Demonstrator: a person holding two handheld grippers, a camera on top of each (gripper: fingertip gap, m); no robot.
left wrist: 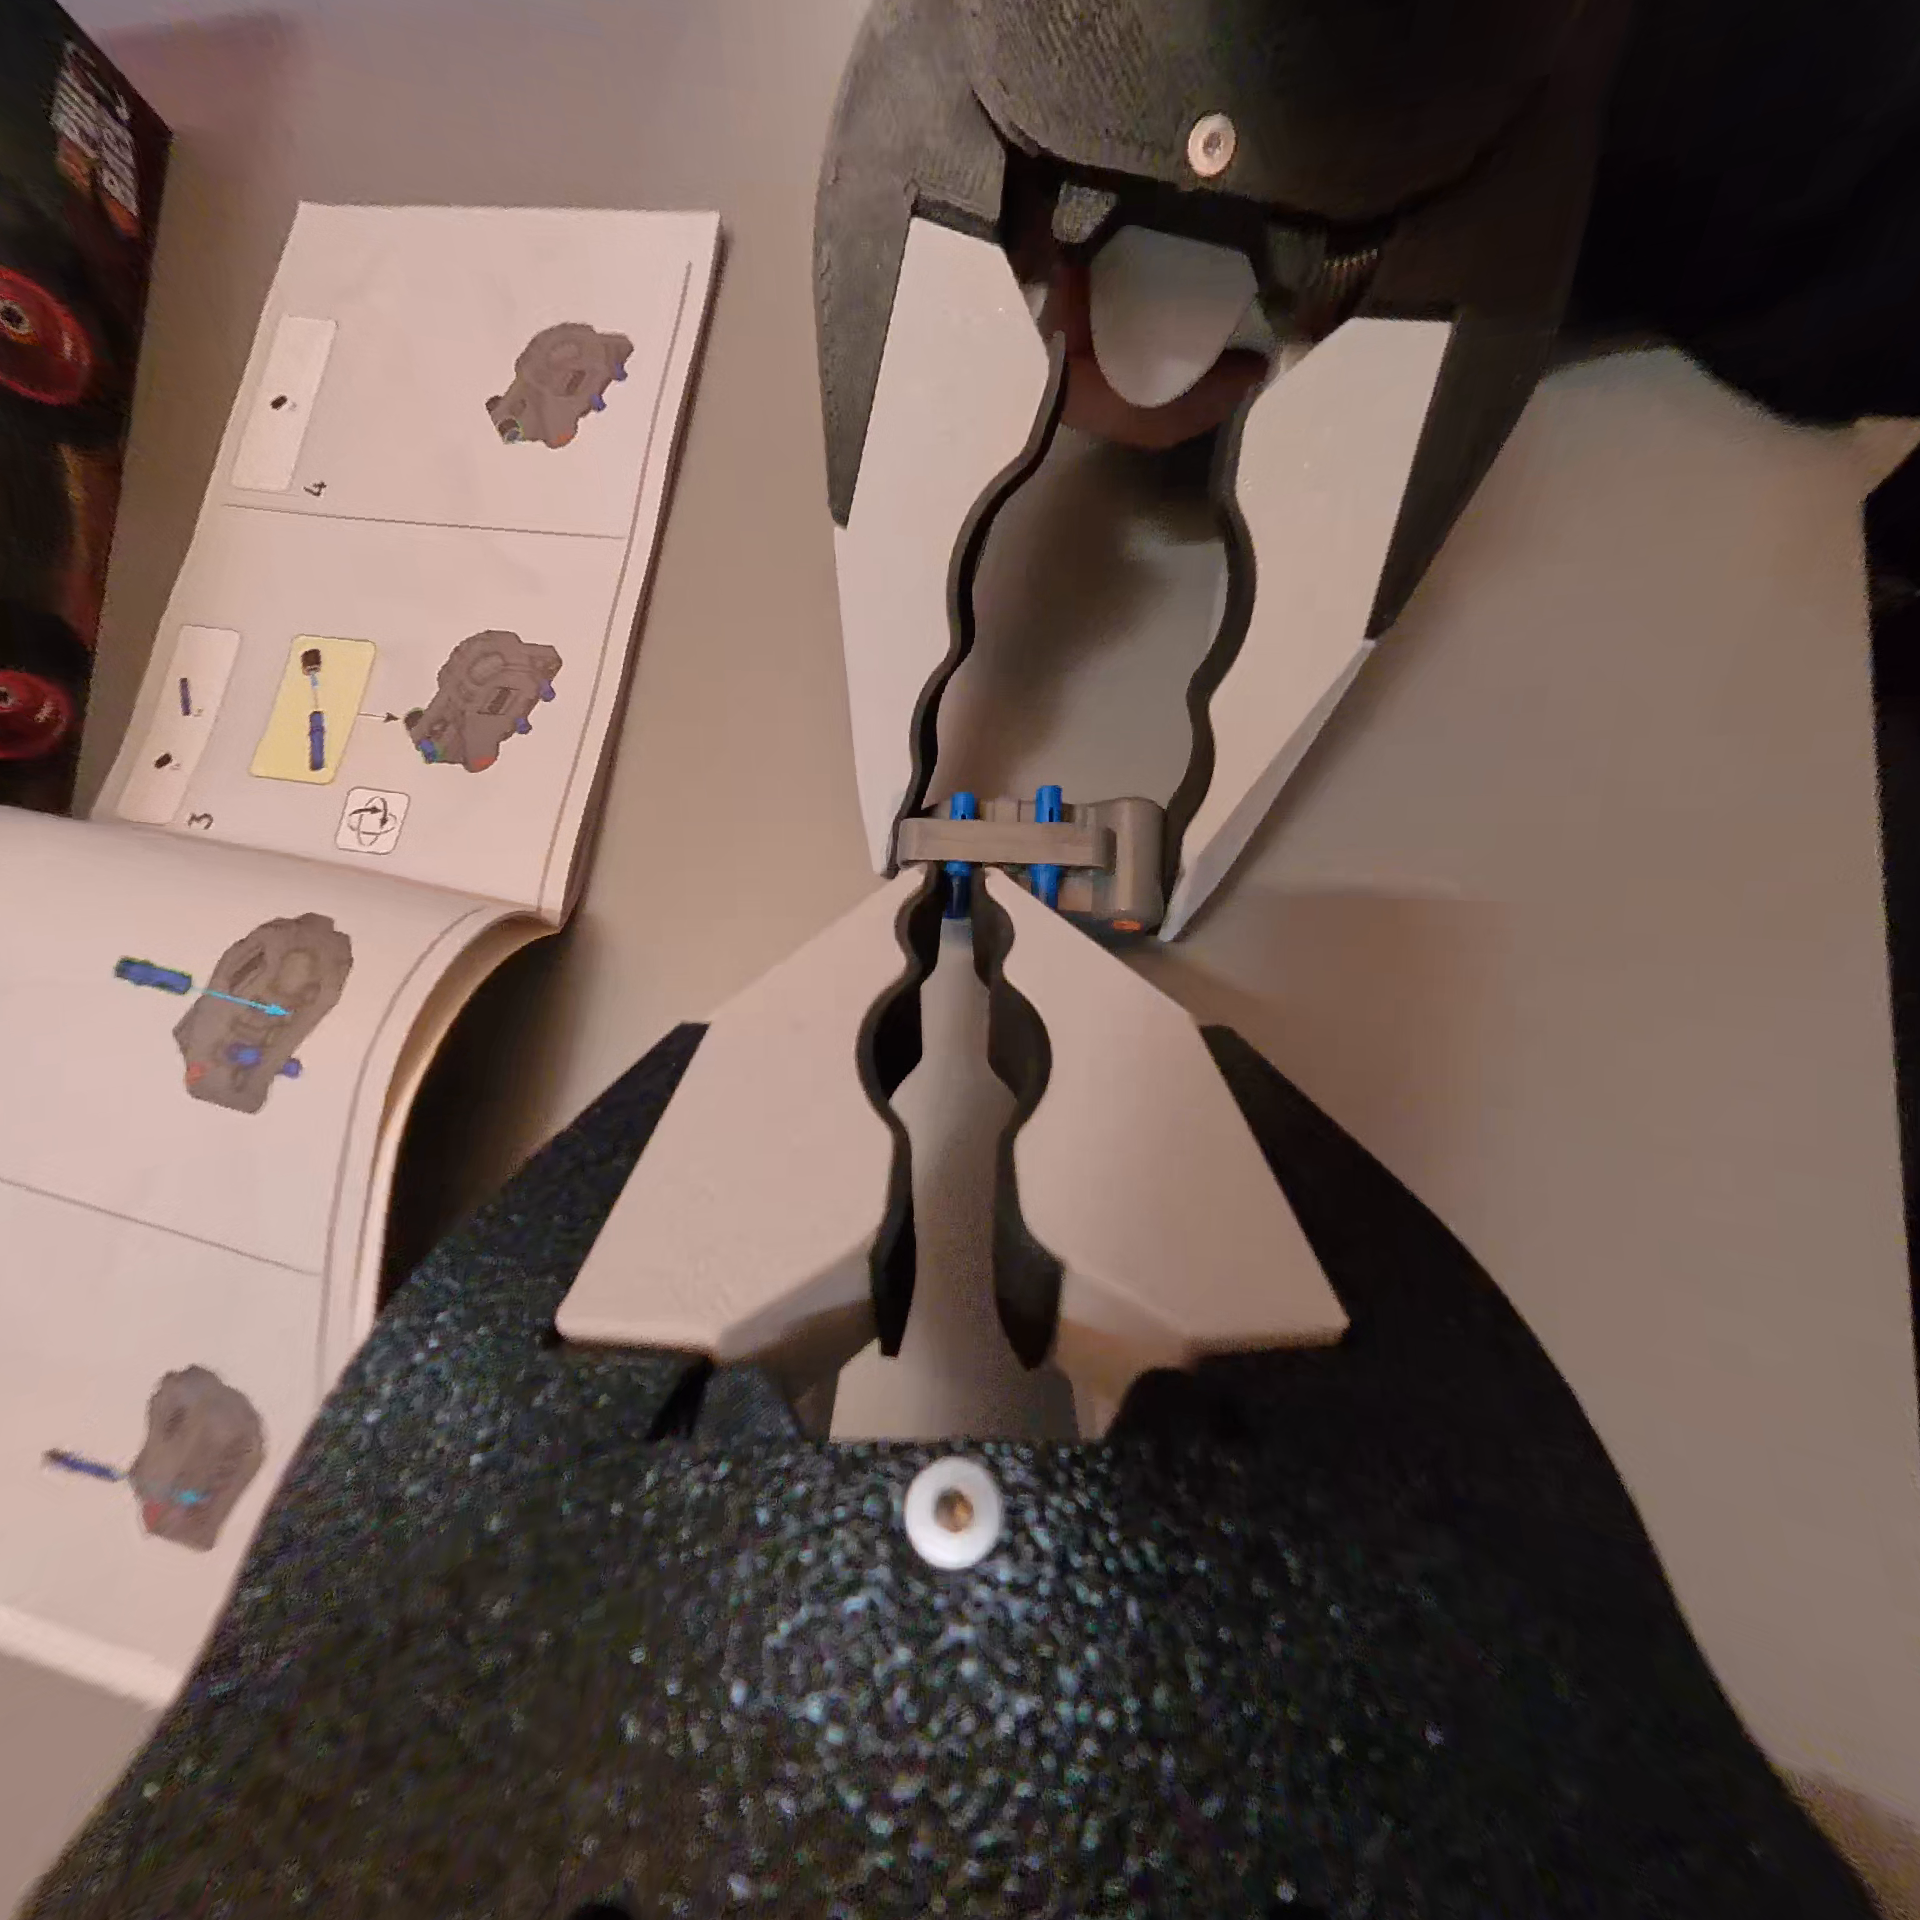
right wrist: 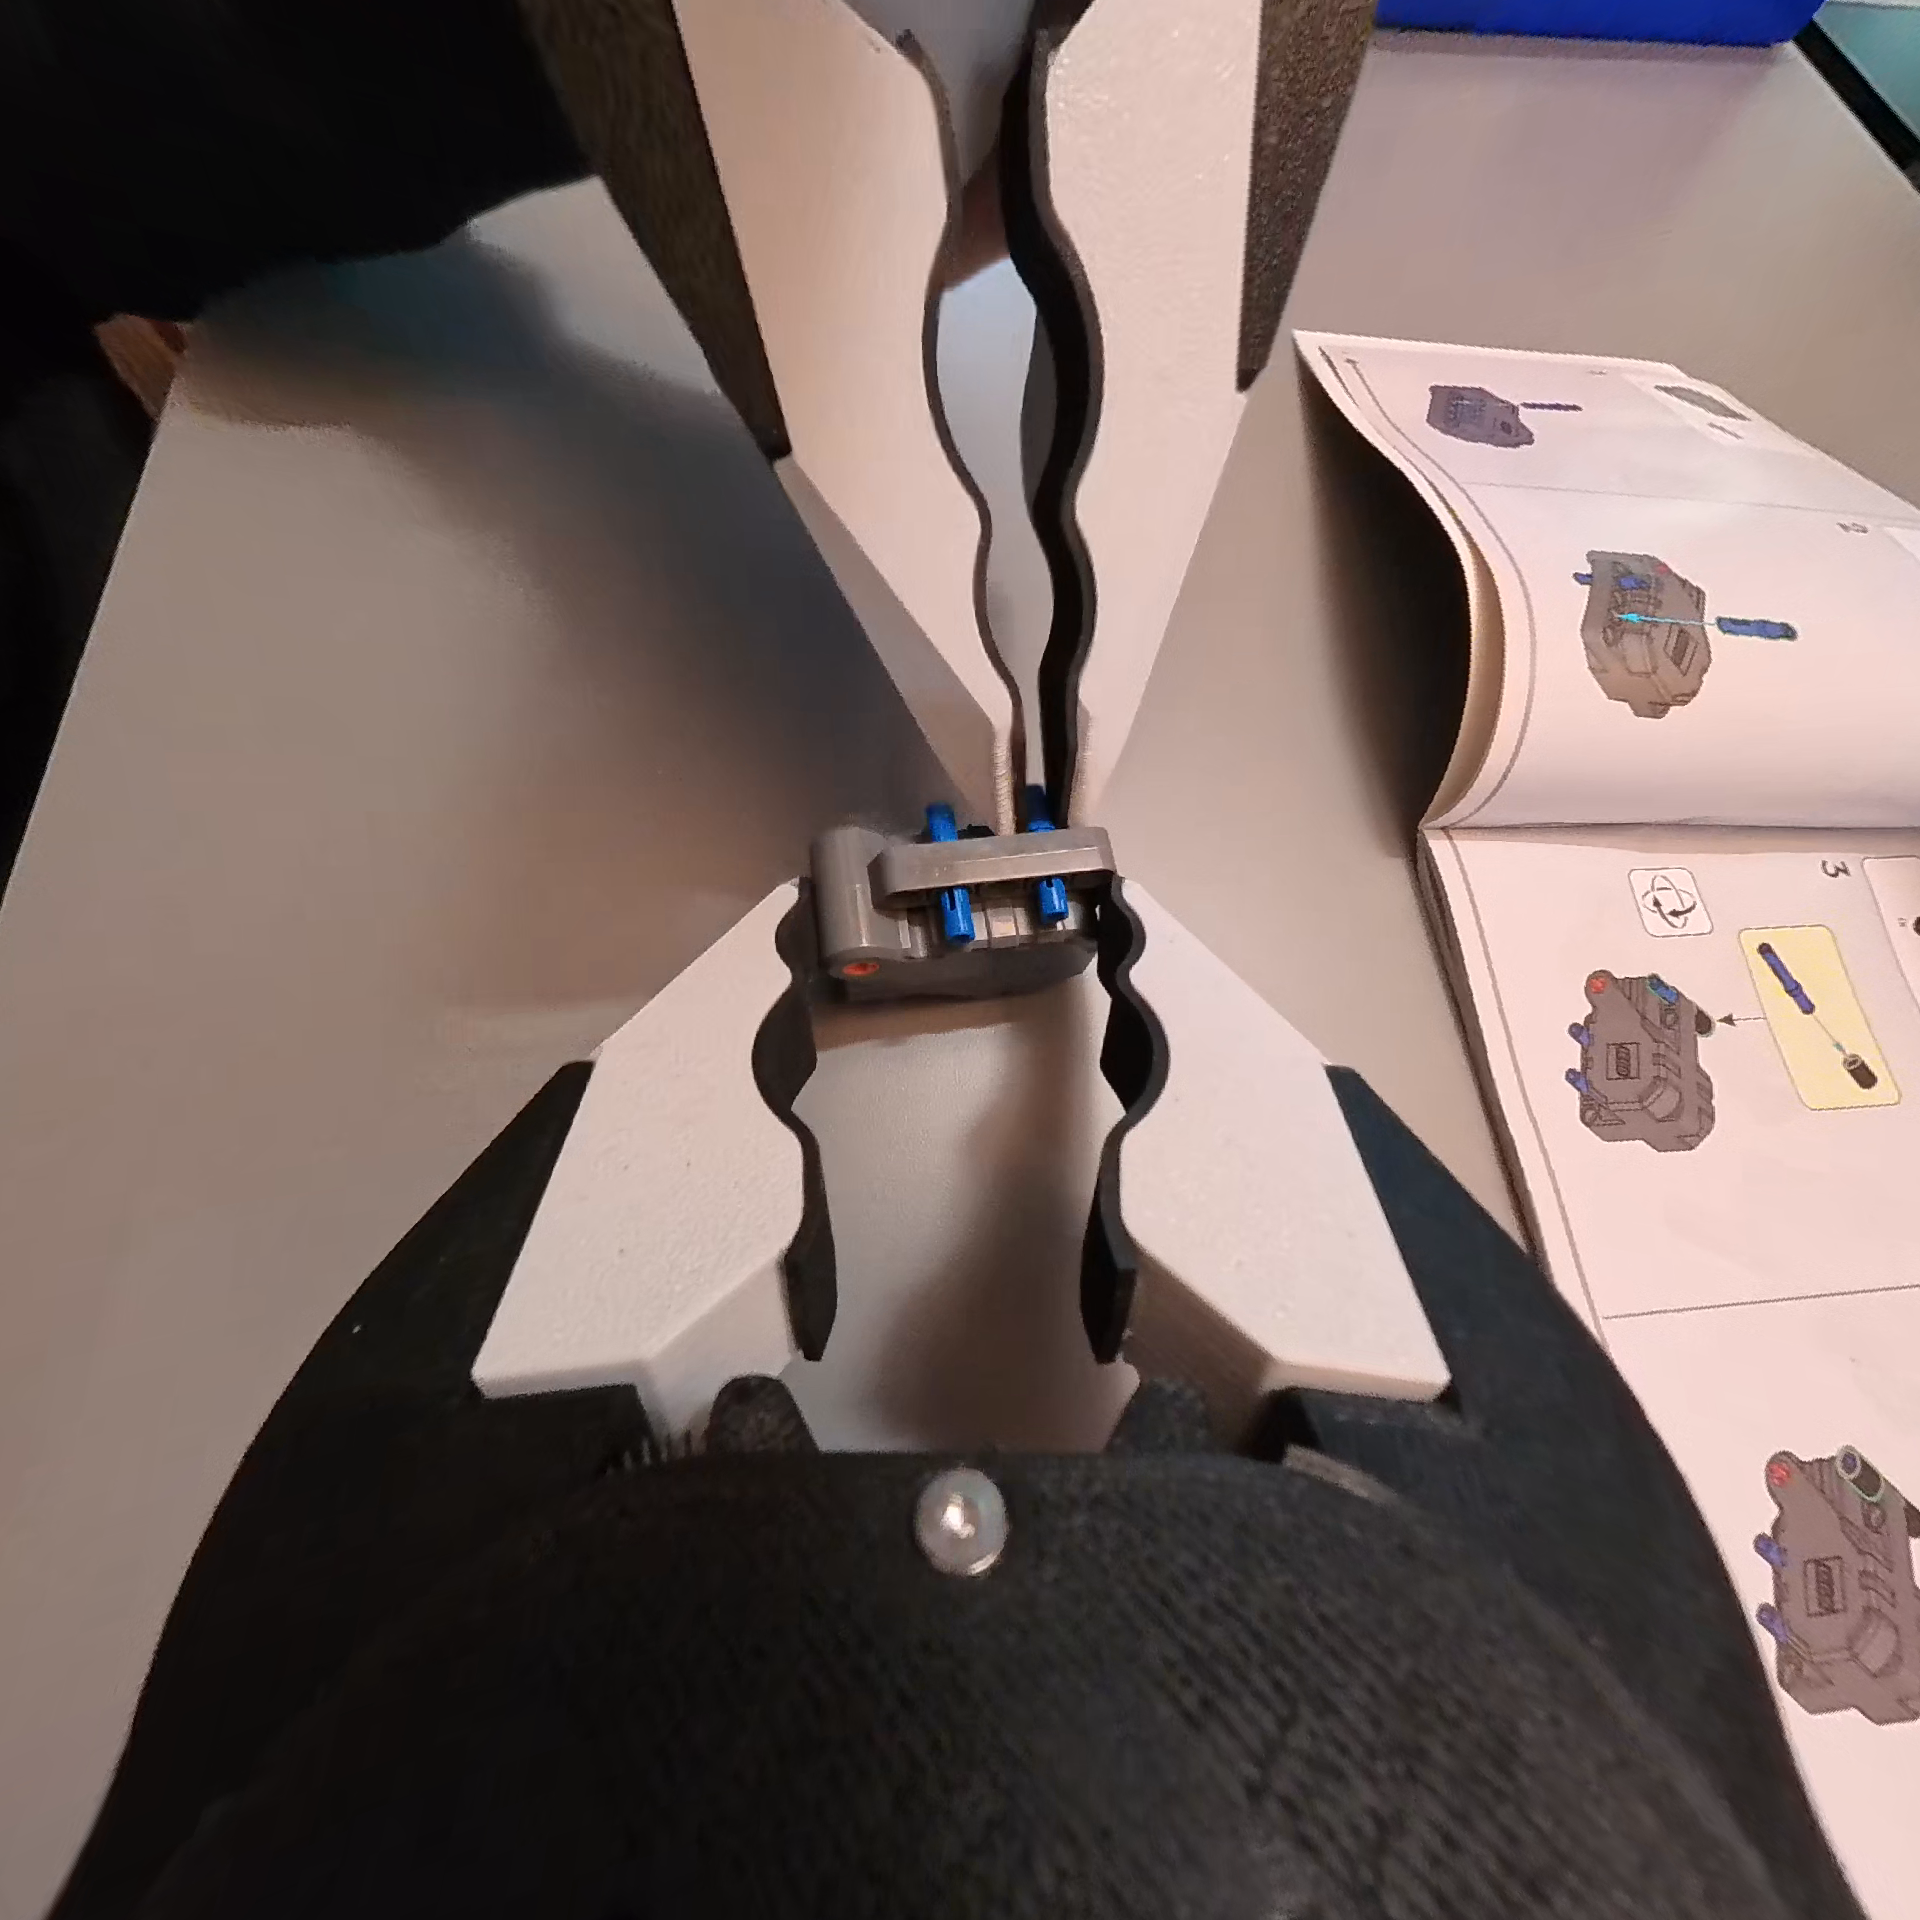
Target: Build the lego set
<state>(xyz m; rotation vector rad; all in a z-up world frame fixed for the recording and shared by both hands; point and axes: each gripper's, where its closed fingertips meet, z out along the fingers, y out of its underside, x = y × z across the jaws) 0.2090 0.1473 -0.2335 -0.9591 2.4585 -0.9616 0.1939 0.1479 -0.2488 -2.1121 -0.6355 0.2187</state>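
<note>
A grey lego block (right wrist: 935, 951) with a grey beam across its top and two blue pins through it is held above the table. My right gripper (right wrist: 956, 914) is shut on its two sides. My left gripper (left wrist: 951, 899) comes from the opposite side and is shut on one blue pin (left wrist: 958, 883) where it sticks out of the block. The second blue pin (left wrist: 1047, 805) is free. In the left wrist view the right gripper (left wrist: 1039, 847) reaches in from the top around the block (left wrist: 1127, 862). In the right wrist view the left gripper (right wrist: 1027, 795) reaches in from the top.
An open instruction booklet (left wrist: 416, 520) lies on the grey table (left wrist: 1558, 1039), to the left in the left wrist view and to the right in the right wrist view (right wrist: 1662, 935). A dark printed box (left wrist: 62, 416) stands beyond it. A blue object (right wrist: 1579, 16) sits at the far edge.
</note>
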